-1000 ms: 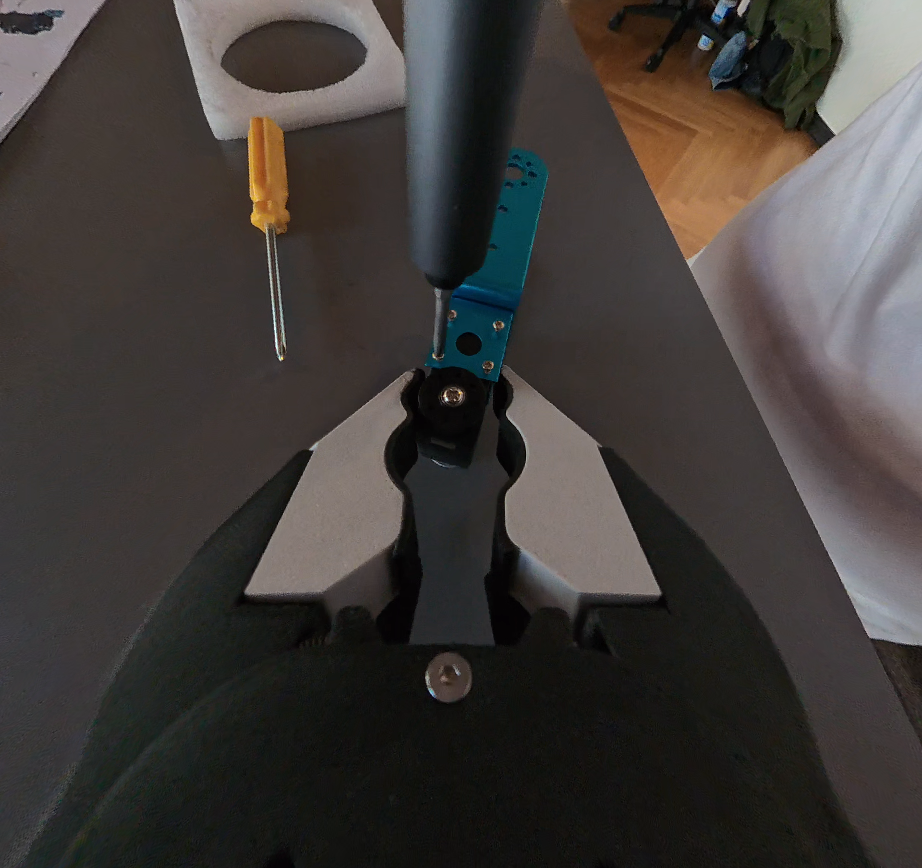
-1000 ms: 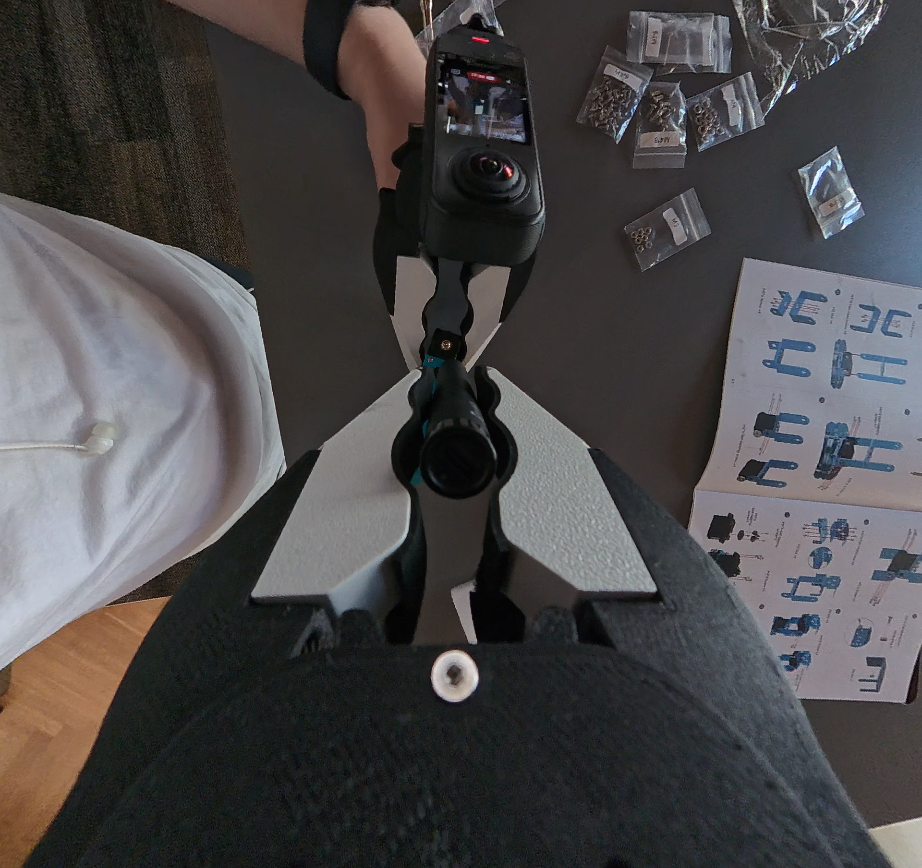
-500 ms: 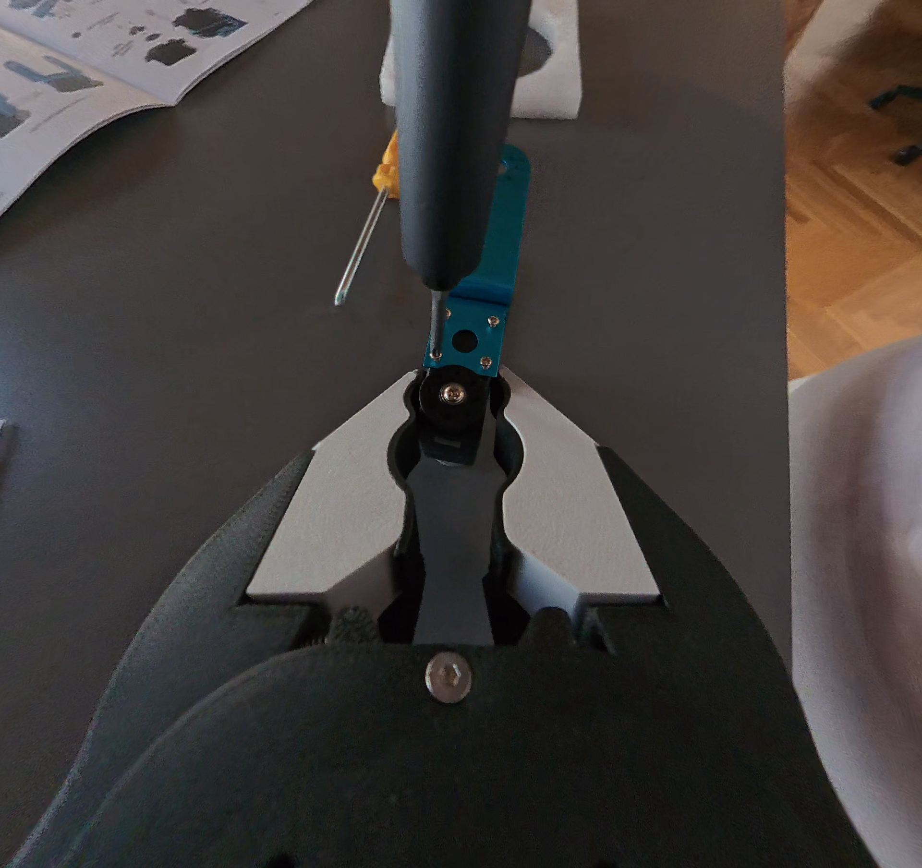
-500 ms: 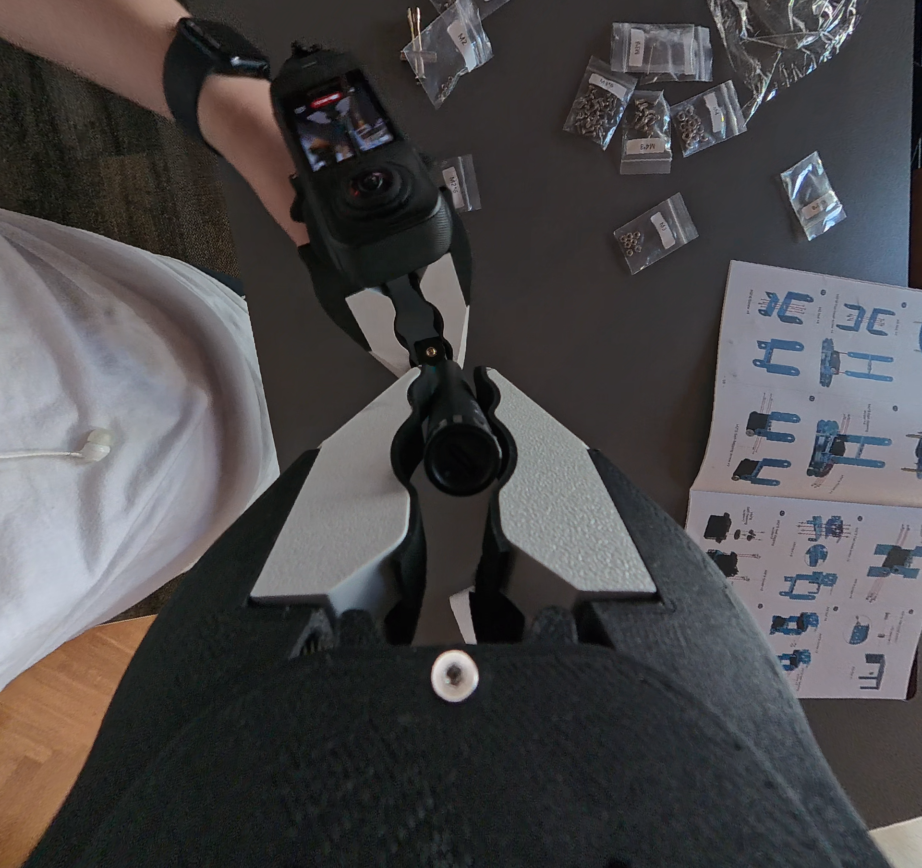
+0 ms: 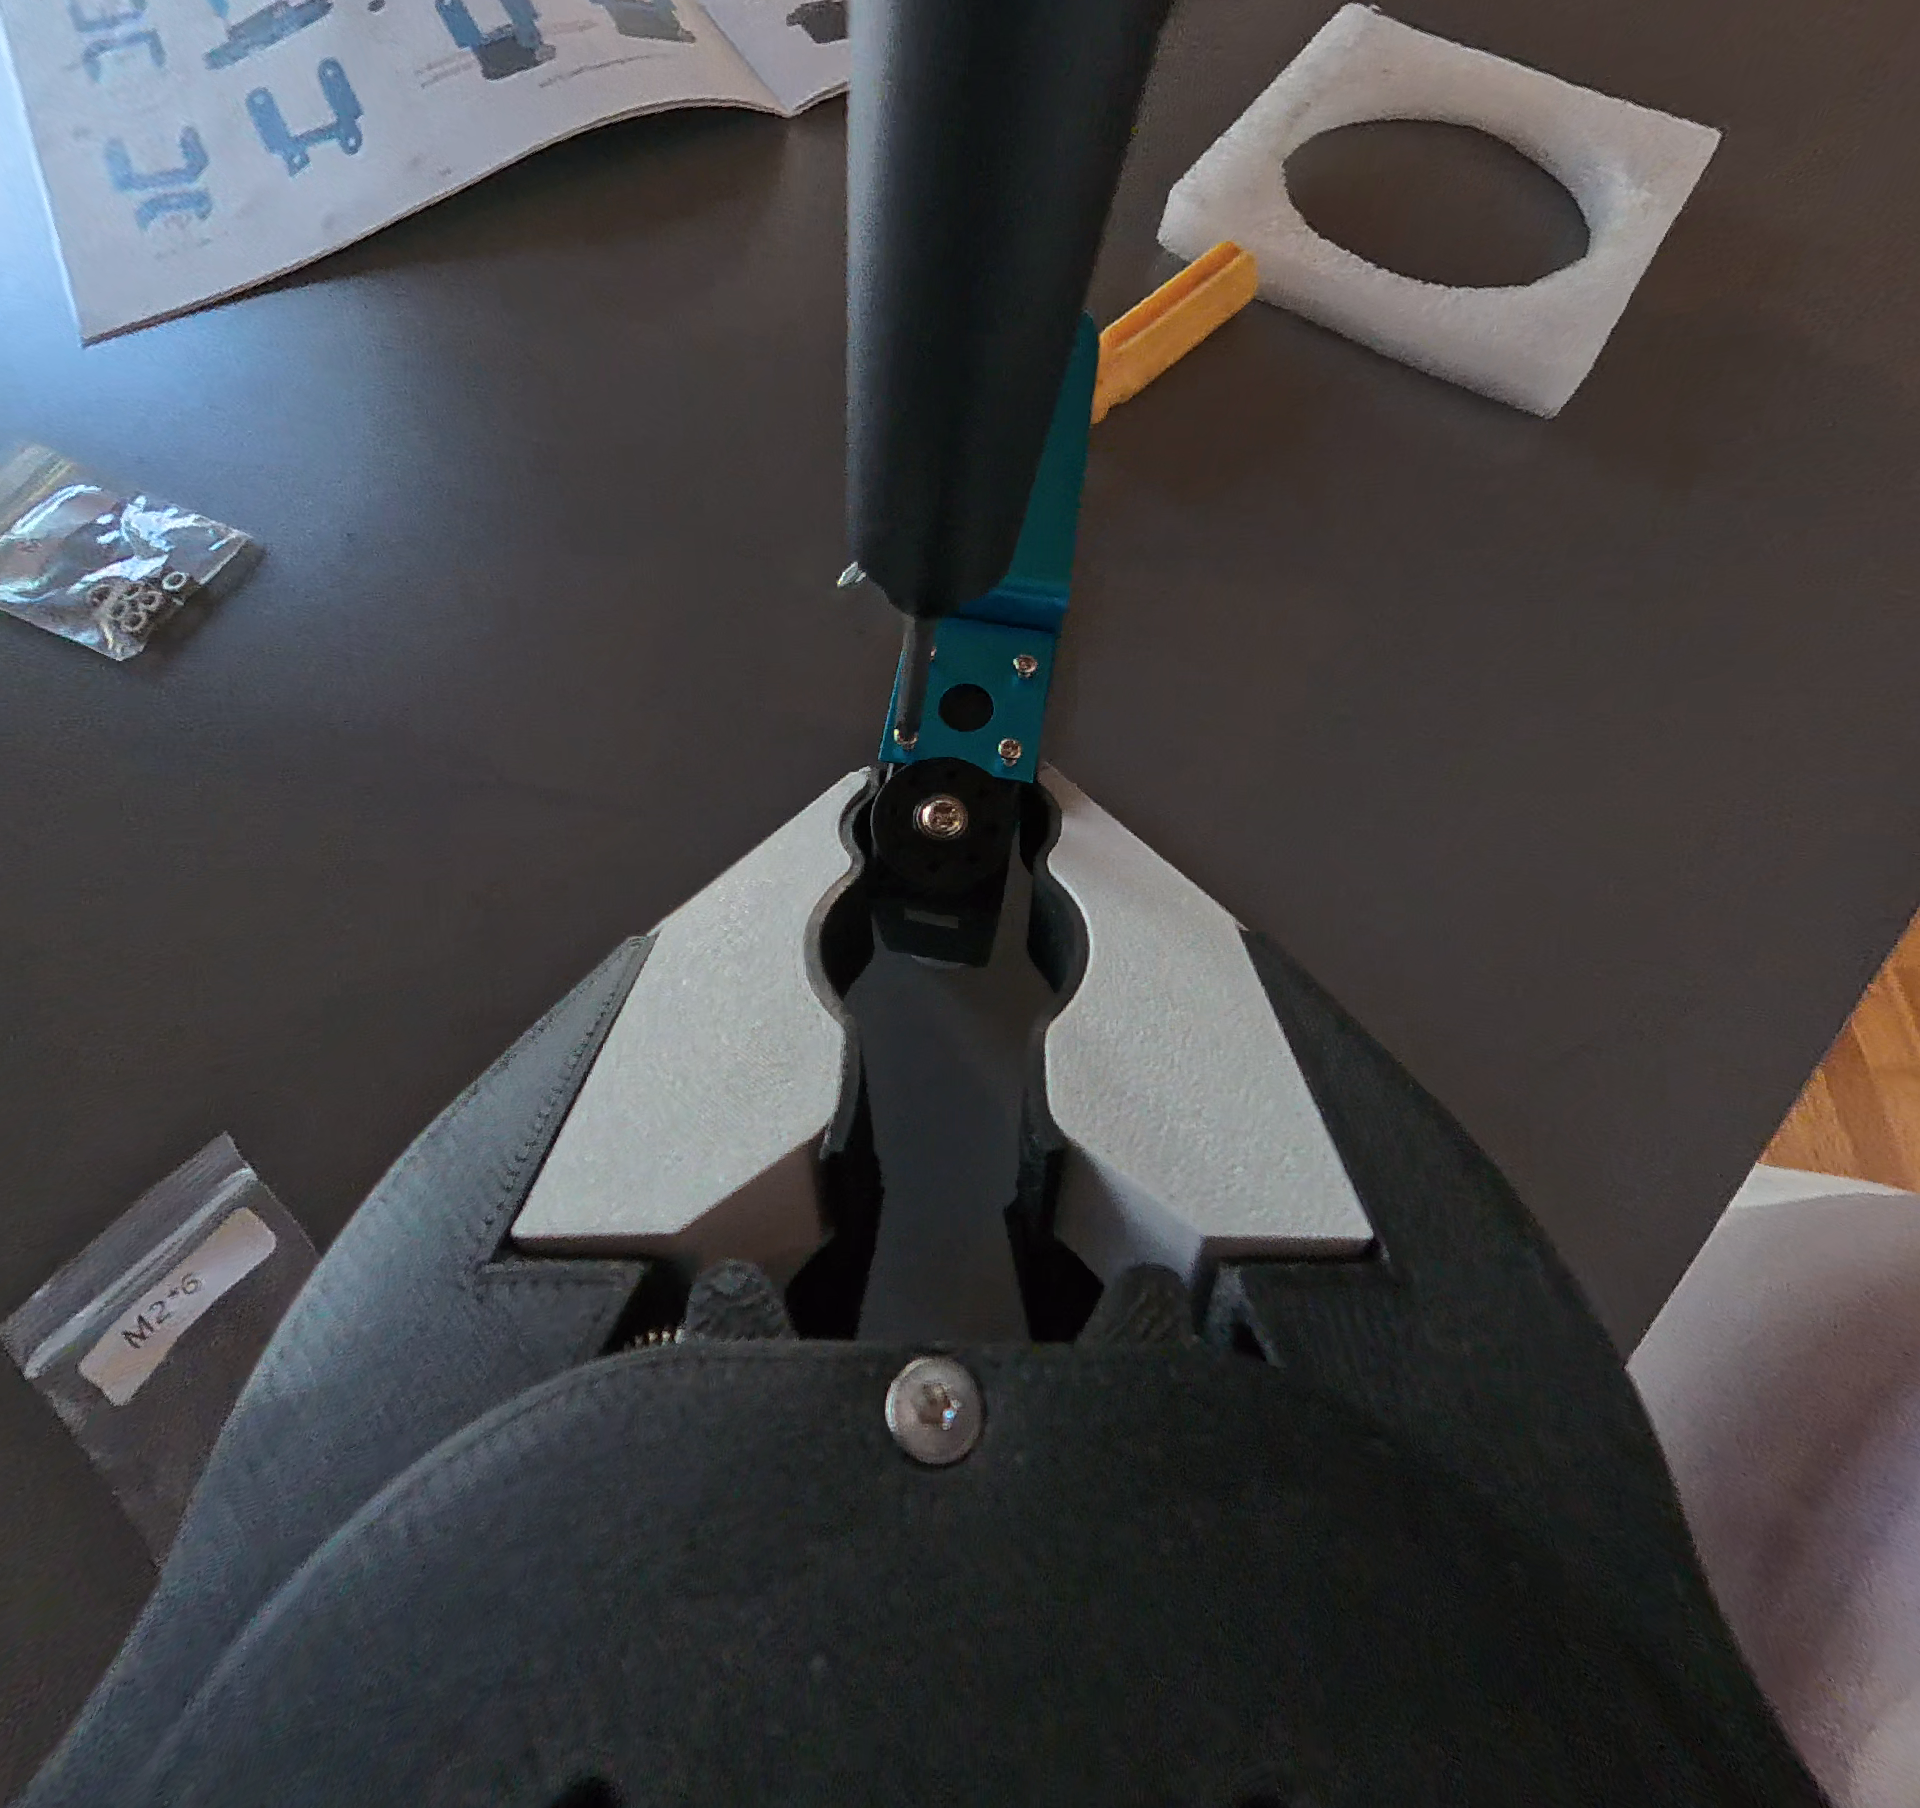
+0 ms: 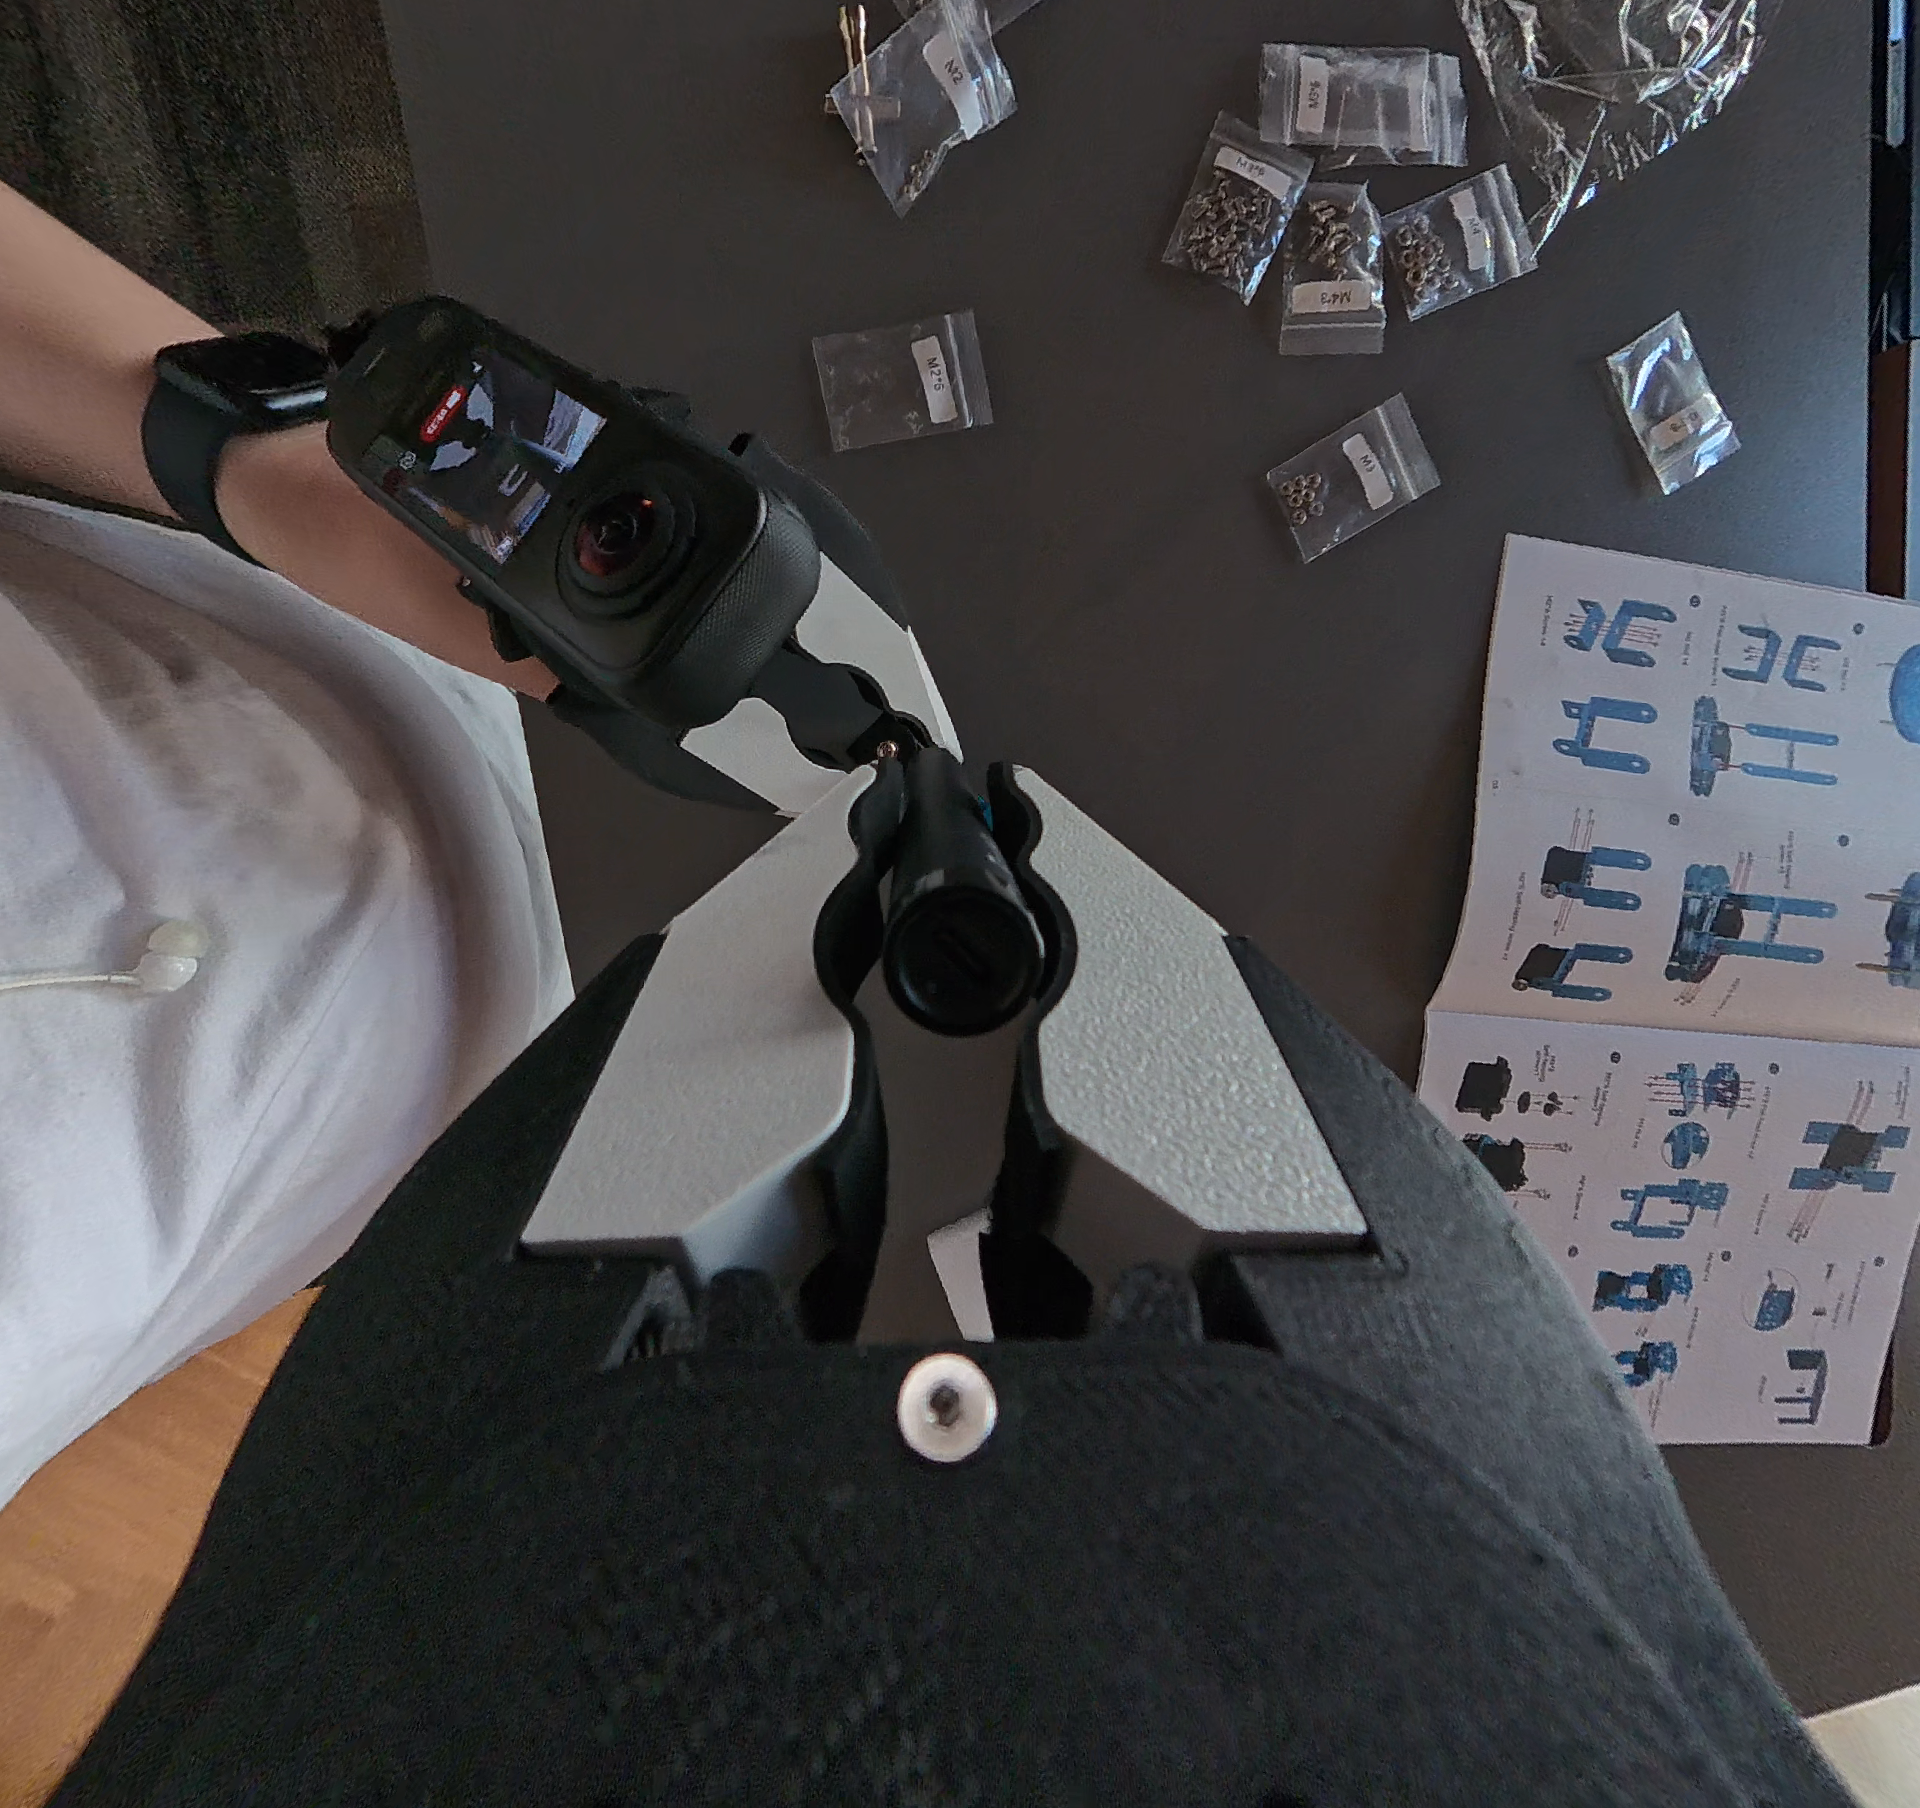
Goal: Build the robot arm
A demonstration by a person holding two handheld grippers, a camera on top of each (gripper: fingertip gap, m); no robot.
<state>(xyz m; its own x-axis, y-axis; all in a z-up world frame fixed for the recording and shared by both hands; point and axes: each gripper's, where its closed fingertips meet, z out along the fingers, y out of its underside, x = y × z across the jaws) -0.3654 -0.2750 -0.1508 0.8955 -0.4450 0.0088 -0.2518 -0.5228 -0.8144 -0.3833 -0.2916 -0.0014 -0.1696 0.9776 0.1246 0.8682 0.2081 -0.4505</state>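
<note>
My left gripper [image 5: 951, 823] is shut on a black servo [image 5: 940, 865] that carries a blue metal bracket [image 5: 977, 704] with small screws. My right gripper [image 6: 940, 823] is shut on a black screwdriver [image 6: 961, 937]. In the left wrist view the screwdriver's thick handle [image 5: 977, 231] comes down from above and its thin tip [image 5: 909, 693] rests on the bracket's near left screw. In the right wrist view the left gripper [image 6: 883, 719] with its camera [image 6: 571, 522] comes in from the left, held by a hand with a black wristband [image 6: 223, 428].
A yellow-handled screwdriver [image 5: 1174, 324] lies behind the bracket beside a white foam square with a round hole [image 5: 1444, 220]. An open instruction booklet [image 6: 1704, 979] and several small bags of screws [image 6: 1288, 231] lie on the dark table [image 5: 520, 615]. The table edge runs at the right [image 5: 1849, 989]. The grippers' ends are close to 15 cm from one another.
The left gripper with servo and bracket has swung round to the left, so the booklet and bags now show in its view. The screwdriver tip has stayed on the bracket's screw.
</note>
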